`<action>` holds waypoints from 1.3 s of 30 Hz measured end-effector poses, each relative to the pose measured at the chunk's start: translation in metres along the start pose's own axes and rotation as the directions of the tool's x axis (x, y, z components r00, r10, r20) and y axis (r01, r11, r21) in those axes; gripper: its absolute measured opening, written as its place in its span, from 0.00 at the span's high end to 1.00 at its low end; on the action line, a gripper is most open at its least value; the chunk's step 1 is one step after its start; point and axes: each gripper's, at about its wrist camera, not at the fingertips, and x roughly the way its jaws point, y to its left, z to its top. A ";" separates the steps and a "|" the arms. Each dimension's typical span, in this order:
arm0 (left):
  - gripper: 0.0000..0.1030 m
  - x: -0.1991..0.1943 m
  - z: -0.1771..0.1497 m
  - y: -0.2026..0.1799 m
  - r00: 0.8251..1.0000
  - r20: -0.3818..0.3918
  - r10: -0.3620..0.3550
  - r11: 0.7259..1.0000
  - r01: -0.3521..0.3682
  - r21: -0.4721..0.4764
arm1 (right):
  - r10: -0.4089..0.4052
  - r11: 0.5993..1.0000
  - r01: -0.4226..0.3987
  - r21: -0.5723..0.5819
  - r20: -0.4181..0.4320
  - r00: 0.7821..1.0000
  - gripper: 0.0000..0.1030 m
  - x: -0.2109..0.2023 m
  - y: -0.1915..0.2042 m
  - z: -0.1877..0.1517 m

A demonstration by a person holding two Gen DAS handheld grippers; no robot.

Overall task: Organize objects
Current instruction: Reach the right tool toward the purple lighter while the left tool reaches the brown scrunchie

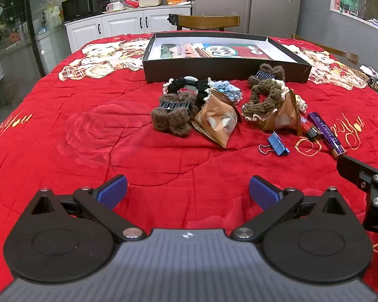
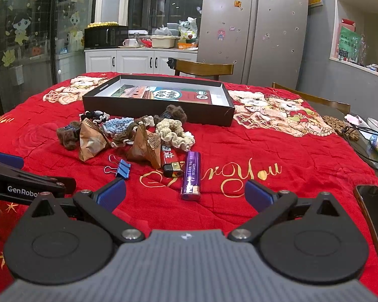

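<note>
A pile of small objects lies on the red cloth before a shallow black box (image 1: 221,69) (image 2: 163,112). It holds fuzzy brown hair clips (image 1: 172,115) (image 2: 68,134), knitted scrunchies (image 1: 264,98) (image 2: 174,132), two brown triangular snack packets (image 1: 218,120) (image 2: 145,147), a blue binder clip (image 1: 277,143) (image 2: 122,168), a purple lighter (image 1: 326,134) (image 2: 191,175) and a red lighter (image 2: 169,162). My left gripper (image 1: 188,192) stands open over bare cloth, short of the pile. My right gripper (image 2: 185,195) is open too, the purple lighter's near end just ahead of its fingers.
A printed picture lies inside the box. A phone (image 2: 375,221) rests at the table's right edge, with cables and a wooden coaster (image 2: 340,125) beyond. Wooden chairs (image 2: 204,69) stand behind the table; counter, microwave and fridge fill the background.
</note>
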 end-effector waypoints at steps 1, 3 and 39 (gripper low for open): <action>0.00 0.000 0.000 0.000 1.000 0.000 0.000 1.000 0.000 0.001 | 0.000 1.000 0.000 0.000 -0.001 1.000 0.00 0.000 0.000 0.000; 0.00 0.000 0.000 0.000 1.000 0.000 0.001 1.000 -0.001 0.000 | 0.000 1.000 0.000 -0.001 -0.002 1.000 0.00 0.000 0.000 0.000; 0.00 0.013 0.035 0.040 0.998 0.051 -0.043 0.998 0.041 0.039 | 0.014 0.999 -0.016 -0.031 -0.051 0.999 0.11 0.024 -0.013 0.008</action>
